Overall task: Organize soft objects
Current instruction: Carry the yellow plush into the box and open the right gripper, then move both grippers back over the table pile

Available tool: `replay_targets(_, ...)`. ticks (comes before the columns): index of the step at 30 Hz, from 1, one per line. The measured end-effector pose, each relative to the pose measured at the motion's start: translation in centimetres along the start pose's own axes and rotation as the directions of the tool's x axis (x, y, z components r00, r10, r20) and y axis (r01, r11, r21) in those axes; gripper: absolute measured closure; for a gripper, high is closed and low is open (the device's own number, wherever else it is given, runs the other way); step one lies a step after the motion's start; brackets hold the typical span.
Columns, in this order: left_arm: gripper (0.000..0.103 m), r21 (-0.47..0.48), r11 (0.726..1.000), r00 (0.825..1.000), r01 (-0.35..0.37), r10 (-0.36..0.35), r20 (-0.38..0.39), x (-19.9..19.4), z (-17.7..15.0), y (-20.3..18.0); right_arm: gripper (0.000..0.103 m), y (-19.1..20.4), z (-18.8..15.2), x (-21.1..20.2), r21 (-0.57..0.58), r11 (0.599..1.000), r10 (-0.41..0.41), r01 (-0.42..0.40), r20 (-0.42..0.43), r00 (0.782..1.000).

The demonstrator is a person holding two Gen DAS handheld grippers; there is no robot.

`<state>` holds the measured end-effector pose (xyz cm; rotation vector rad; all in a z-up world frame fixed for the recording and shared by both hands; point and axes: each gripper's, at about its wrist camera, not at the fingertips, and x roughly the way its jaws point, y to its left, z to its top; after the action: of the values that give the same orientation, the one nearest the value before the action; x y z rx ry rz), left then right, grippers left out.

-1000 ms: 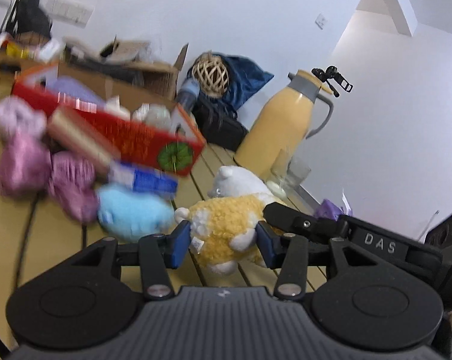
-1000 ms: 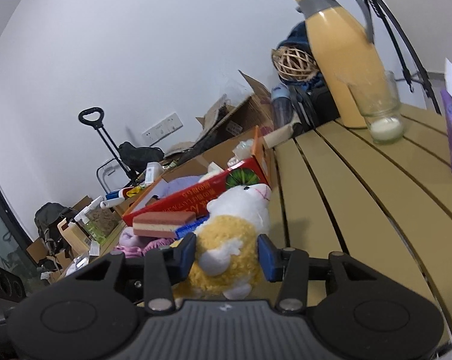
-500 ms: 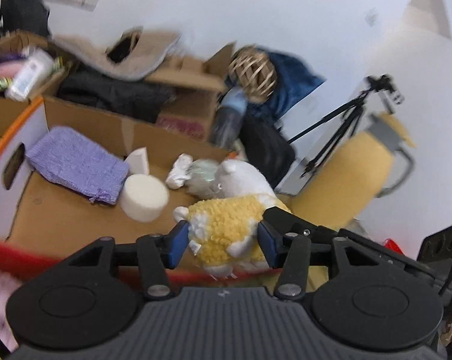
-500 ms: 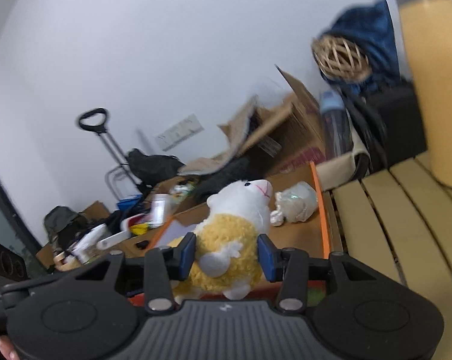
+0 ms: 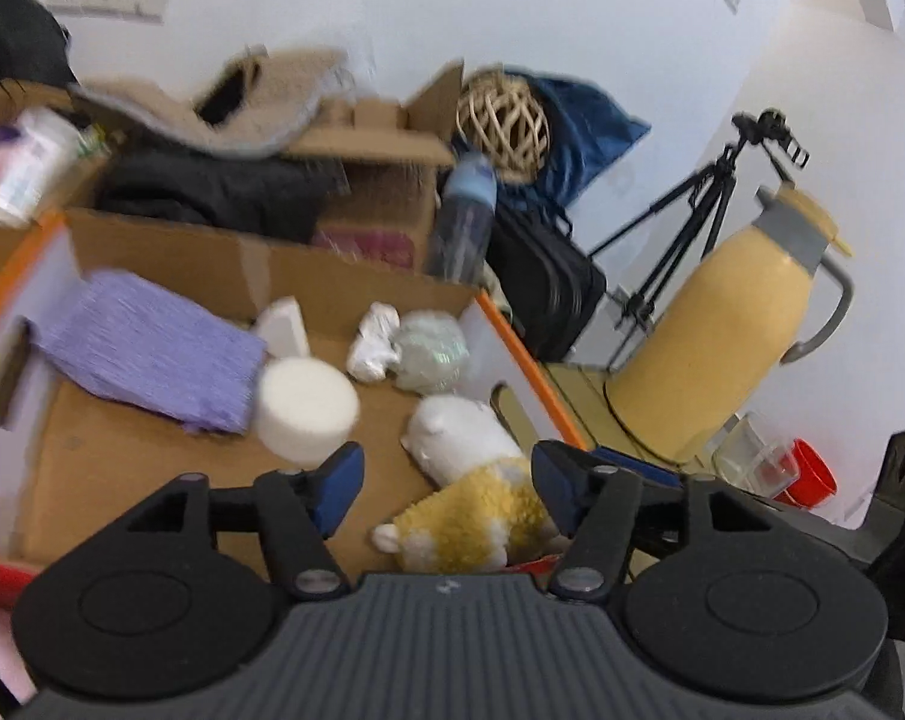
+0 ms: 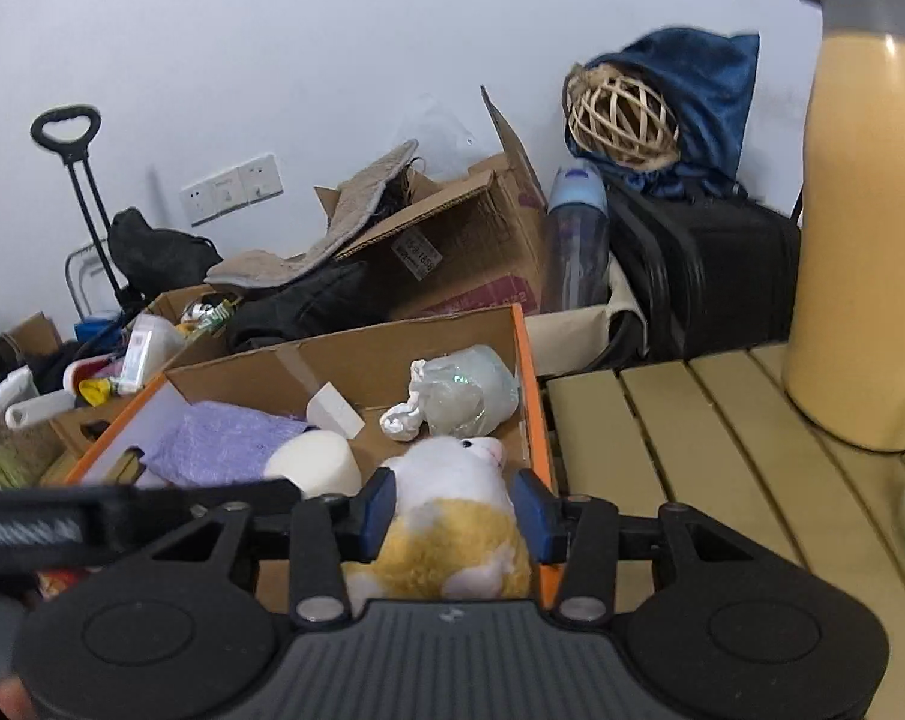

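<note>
Fluffy plush toy (image 6: 452,516); matt corrugated cardboard box (image 6: 356,360); crinkled purple cloth (image 5: 146,348) at left; smooth glossy thermos (image 5: 728,336) at right.

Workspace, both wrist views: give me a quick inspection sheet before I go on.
Surface: slatted yellow table, bare beside the box.
Job's things: plush toy over the open cardboard box; inside lie a purple cloth, a white foam cylinder, a foam wedge and a crumpled bag.
Clutter: yellow thermos, glass.
Grippers: left gripper jaws have just been opening, pads clear of the toy; right gripper clamped on it.
Cables: nothing seen.
Surroundings: tripod, wicker ball, water bottle, more boxes, wall sockets.
</note>
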<state>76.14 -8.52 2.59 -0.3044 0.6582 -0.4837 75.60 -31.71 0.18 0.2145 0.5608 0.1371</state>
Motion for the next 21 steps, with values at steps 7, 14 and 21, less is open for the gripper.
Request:
replay_targets(7, 0.023, 0.111, 0.991, 0.994, -0.075, 0.066, 0.084, -11.5, 1.0, -2.1, 0.057, 1.7, 1.7, -8.7, -0.089, 0.996, 0.015, -0.009, 0.071, 0.997)
replay_targets(14, 0.016, 0.204, 0.952, 0.964, -0.230, 0.195, 0.178, -23.2, -0.8, -4.5, 0.039, 4.5, 2.6, -20.1, -0.205, 0.978, 0.069, -0.049, 0.091, 0.993)
replay_targets(21, 0.010, 0.242, 0.869, 0.873, -0.431, 0.334, 0.355, -31.7, -7.9, -6.5, 0.025, 6.0, -1.2, -28.1, -0.241, 0.966, 0.123, -0.095, 0.104, 0.987)
